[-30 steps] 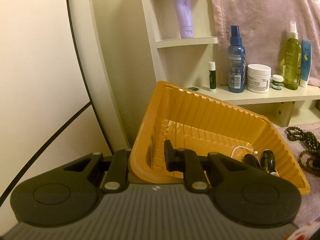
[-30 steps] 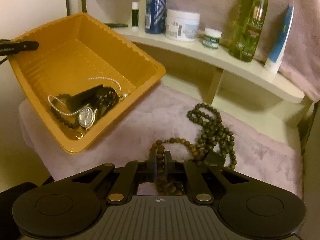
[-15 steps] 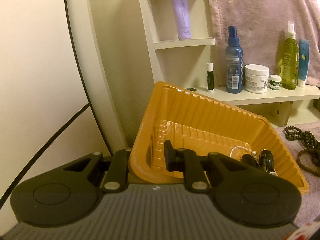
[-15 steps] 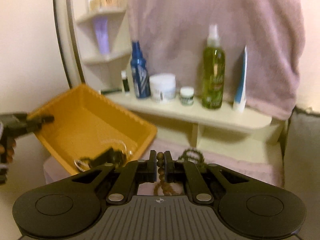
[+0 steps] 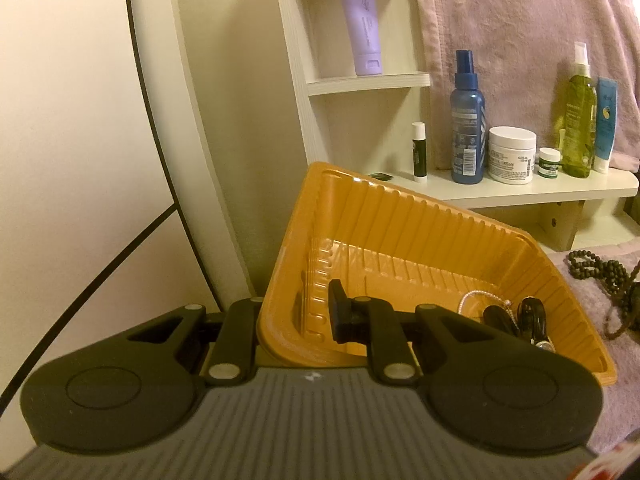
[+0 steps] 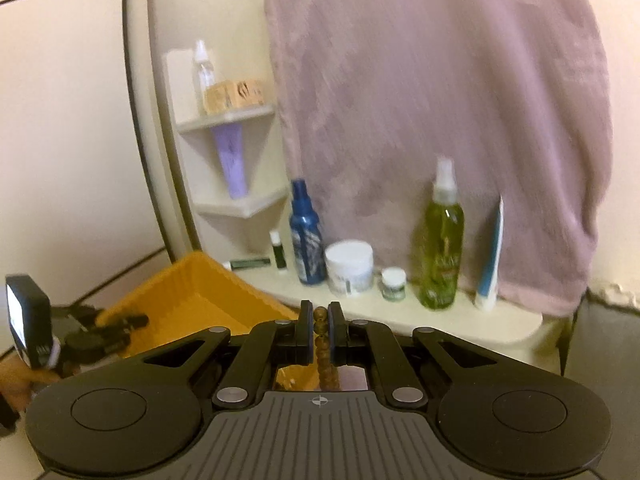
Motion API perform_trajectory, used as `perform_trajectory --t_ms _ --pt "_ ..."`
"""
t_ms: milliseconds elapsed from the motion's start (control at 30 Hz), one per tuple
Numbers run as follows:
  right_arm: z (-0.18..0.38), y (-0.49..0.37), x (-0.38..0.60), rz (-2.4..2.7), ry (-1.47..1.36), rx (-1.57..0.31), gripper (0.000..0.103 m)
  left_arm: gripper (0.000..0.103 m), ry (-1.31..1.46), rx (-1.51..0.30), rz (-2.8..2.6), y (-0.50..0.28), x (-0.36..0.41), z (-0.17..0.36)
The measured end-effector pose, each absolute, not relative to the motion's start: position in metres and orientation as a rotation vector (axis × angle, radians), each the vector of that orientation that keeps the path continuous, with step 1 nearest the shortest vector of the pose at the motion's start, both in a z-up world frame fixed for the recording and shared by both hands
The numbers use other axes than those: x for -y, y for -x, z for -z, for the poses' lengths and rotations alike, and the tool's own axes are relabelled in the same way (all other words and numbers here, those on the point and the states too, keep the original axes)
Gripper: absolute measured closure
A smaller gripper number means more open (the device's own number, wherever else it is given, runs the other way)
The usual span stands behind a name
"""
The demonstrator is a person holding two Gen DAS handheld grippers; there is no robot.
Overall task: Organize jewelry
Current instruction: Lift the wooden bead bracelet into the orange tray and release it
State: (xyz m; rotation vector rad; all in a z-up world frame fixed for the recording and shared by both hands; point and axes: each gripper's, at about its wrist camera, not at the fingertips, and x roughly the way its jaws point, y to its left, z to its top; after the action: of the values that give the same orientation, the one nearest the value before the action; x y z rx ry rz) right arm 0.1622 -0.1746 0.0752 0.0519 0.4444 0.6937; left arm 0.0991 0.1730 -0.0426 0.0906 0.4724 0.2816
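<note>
Only the left wrist view shows the inside of the orange tray point(image 5: 420, 240): tilted, its near wall clamped in the left gripper point(image 5: 296, 316), one finger inside and one outside, with a watch point(image 5: 534, 322) and a pale thin chain point(image 5: 476, 294) gathered at its low corner at 4 o'clock. The right wrist view alone shows the right gripper point(image 6: 321, 330) closed on a strand of the brown bead necklace point(image 6: 322, 344), raised in front of the shelf of bottles point(image 6: 400, 316) at 12 o'clock. There the tray's rim point(image 6: 192, 264) sits at 9 o'clock, with open air between. The necklace's hanging part drops behind the gripper body, hidden; in the left view its remaining beads point(image 5: 600, 268) lie on the pink cloth point(image 5: 592, 304) at 3 o'clock, cut by the frame edge.
</note>
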Motion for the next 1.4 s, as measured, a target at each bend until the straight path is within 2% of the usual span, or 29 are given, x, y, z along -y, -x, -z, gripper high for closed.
perform_trajectory --t_ms 400,700,967,1400 --pt "-0.127 -0.160 0.144 -0.795 -0.073 -0.344 0.096 0.087 -0.080 -0.471 -0.274 -0.099 -0.175 0.045" --pt "-0.130 -0.173 0.095 -0.907 -0.090 -0.345 0.096 0.087 -0.073 -0.470 -0.269 -0.099 -0.177 0.046" --pt "-0.104 -0.186 0.042 -0.997 -0.080 -0.433 0.096 0.087 -0.063 -0.473 -0.264 -0.098 -0.180 0.047" --pt "-0.024 -0.206 0.007 -0.960 -0.095 -0.640 0.096 0.087 -0.053 -0.480 -0.266 -0.101 -0.183 0.050"
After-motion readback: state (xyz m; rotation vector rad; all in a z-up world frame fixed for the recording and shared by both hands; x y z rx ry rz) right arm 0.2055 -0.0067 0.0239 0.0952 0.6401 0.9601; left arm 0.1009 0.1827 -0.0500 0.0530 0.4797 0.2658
